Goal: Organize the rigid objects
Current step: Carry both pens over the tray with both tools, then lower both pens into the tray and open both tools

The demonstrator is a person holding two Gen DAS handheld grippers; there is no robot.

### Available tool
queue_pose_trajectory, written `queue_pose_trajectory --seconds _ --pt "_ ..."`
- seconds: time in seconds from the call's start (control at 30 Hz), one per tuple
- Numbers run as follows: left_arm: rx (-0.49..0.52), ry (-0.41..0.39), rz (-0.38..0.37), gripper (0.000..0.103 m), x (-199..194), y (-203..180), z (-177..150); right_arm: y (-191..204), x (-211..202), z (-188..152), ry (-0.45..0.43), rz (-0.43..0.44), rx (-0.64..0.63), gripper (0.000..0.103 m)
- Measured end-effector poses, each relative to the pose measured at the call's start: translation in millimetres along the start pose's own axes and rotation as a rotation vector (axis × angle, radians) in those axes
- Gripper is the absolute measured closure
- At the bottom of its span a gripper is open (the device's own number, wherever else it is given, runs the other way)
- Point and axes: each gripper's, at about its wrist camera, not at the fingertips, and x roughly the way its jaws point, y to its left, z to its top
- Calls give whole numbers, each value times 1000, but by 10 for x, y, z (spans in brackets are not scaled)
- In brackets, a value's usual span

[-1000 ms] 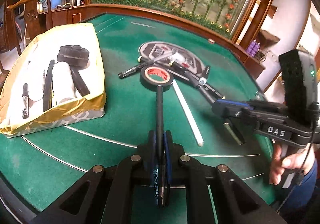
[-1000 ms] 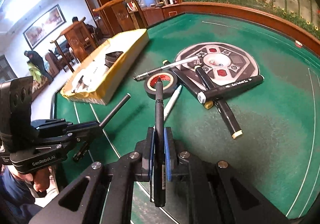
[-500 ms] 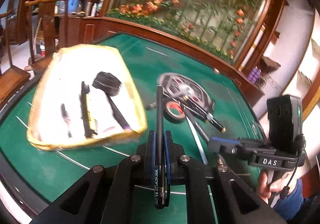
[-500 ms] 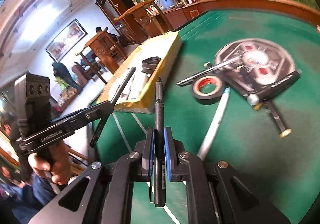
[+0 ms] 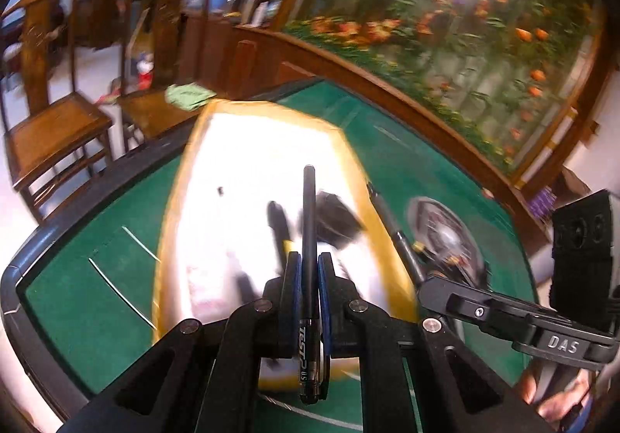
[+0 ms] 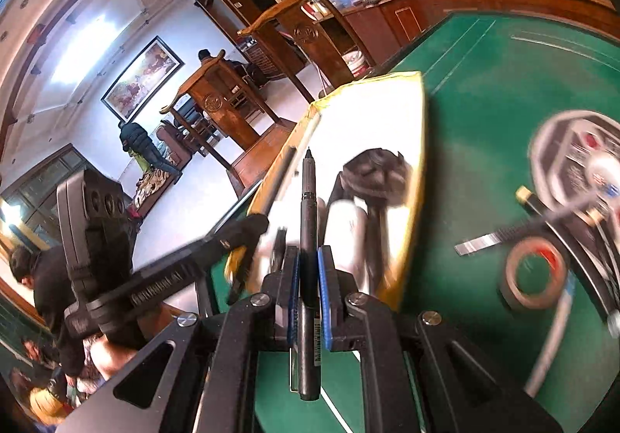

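Note:
My left gripper (image 5: 309,265) is shut on a thin black pen (image 5: 309,216), which points out over the yellow-rimmed box (image 5: 271,111) with its bright white inside. My right gripper (image 6: 309,265) is shut on a black marker (image 6: 309,208) whose tip hangs over the same box (image 6: 420,162). In the box lie a black tape roll (image 6: 376,169), a white cylinder (image 6: 345,231) and some dark pens, all blurred. In the left wrist view the right gripper (image 5: 424,287) is just right of the box. The right wrist view has the left gripper (image 6: 255,225) at the box's near left corner.
On the green table (image 6: 484,103) right of the box lie a red-cored tape roll (image 6: 534,274), a silver pen (image 6: 503,235), more markers and a round printed mat (image 6: 573,162). Wooden chairs (image 5: 58,123) stand past the table's left edge. A person (image 6: 143,146) stands far back.
Both grippers have swung left from above the tape roll and pens to the yellow box and risen a little. Each still grips its pen.

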Motion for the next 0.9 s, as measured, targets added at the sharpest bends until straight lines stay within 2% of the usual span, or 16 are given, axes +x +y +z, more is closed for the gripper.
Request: queue_pose_trajectory --seconds 0.17,0.33,0.5,0.7,0.77,0.9 --pt "-49 35 8 95 265 157 195 -36 498 329 44 -12 71 94" --pt "-96 61 46 95 477 278 281 -67 881 489 67 -79 94 94" --pt "-89 67 62 95 546 302 273 -95 1081 537 87 -116 97 94" --pt "-80 65 61 95 551 310 264 -97 1125 565 88 -124 76 92" --pt "-79 64 64 91 545 287 266 -60 1091 555 82 -121 68 92" --pt "-81 60 58 74 478 255 250 -8 937 533 53 -110 49 90"
